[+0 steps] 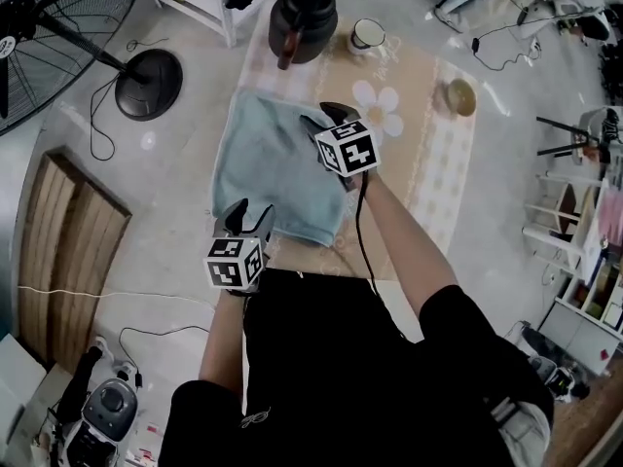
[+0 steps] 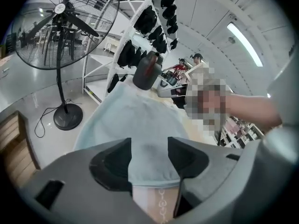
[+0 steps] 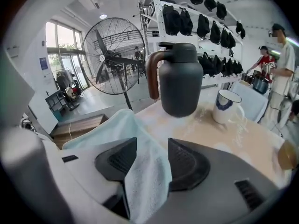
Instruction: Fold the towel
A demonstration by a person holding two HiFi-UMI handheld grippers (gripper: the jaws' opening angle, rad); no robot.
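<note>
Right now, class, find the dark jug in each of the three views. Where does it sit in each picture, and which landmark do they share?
Head view: jug at top centre, beyond the towel.
Left gripper view: jug in the upper centre, past the towel.
Right gripper view: jug in the centre, large, left of the mug.
Shared landmark: the fan, left of the jug in every view.
</note>
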